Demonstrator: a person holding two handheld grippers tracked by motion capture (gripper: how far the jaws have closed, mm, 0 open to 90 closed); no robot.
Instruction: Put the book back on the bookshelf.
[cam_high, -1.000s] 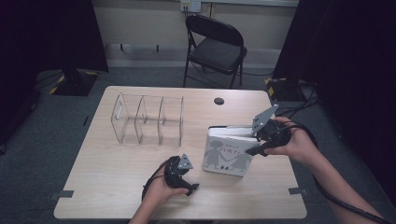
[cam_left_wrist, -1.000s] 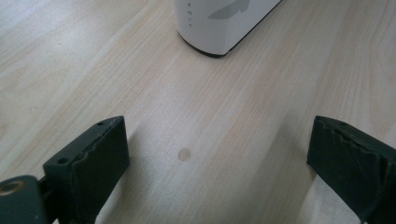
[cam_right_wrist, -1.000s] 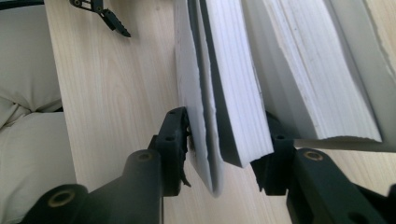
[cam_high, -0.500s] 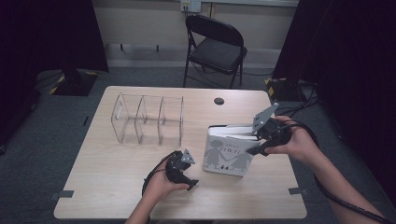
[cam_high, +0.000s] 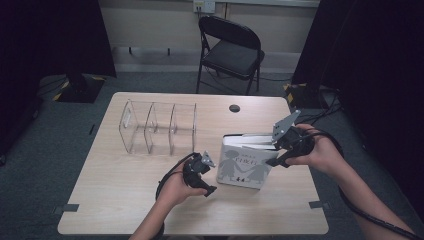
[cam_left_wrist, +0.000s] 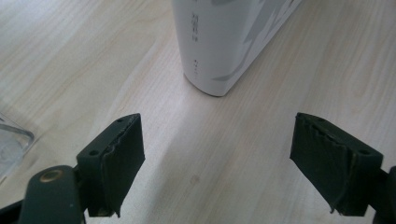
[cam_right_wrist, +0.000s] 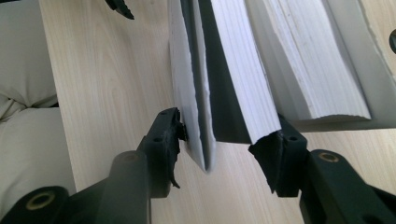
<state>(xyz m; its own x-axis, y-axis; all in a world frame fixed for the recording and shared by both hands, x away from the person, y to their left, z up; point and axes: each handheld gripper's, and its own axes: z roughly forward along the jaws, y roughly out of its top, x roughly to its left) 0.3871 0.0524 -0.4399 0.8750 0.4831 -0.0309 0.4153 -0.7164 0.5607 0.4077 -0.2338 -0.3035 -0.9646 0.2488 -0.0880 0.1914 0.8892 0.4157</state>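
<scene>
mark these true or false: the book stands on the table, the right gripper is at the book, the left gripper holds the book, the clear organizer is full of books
1. The book stands on the table. True.
2. The right gripper has its jaws around the book's front cover and pages. True.
3. The left gripper holds the book. False: its jaws are open, with bare table between them.
4. The clear organizer is full of books. False: its compartments are empty.

Left gripper (cam_high: 208, 176) higher, nearer the book (cam_high: 245, 167)
</scene>
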